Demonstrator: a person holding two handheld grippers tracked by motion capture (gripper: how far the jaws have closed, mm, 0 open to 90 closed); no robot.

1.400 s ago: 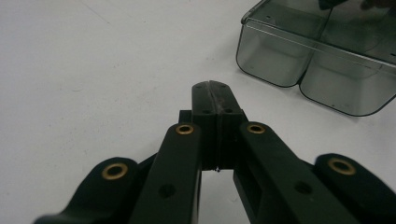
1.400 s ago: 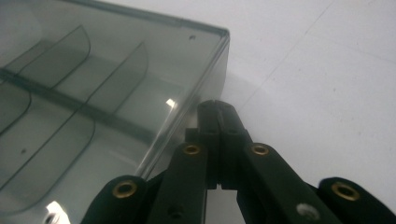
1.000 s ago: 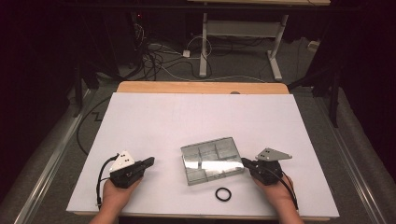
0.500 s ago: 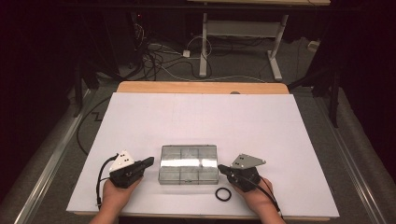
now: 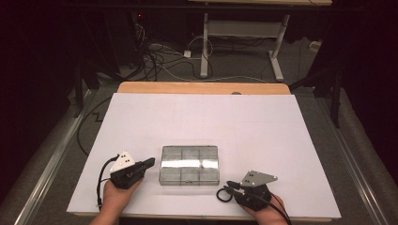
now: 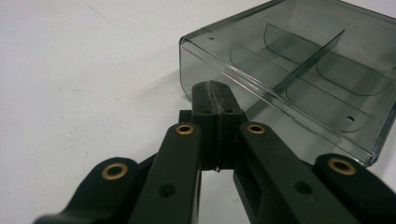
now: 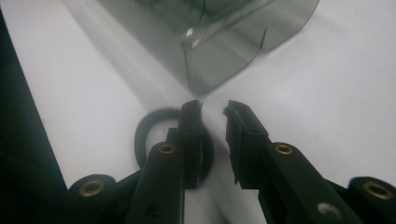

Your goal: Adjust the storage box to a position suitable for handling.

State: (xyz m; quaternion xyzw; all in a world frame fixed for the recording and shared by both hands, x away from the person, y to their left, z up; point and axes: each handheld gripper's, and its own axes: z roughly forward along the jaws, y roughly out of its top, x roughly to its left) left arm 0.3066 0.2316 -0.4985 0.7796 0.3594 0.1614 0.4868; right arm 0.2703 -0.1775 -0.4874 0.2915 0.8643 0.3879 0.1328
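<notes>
A clear smoky plastic box with several compartments lies square on the white table sheet. My left gripper rests just left of it with its jaws shut and empty; in the left gripper view its tip sits close to the corner of the box. My right gripper is near the front edge, right of the box's near corner. Its jaws have just been opening and stand slightly apart with nothing between them. A black ring lies flat under its left jaw.
The table's front edge runs right under both hands. A bare wooden strip borders the far side. Beyond it are cables and desk legs on the dark floor.
The box has slid left and turned square to the table. The right gripper followed it left, then drew back toward the front edge over the ring, its jaws parting. The left gripper stayed still.
</notes>
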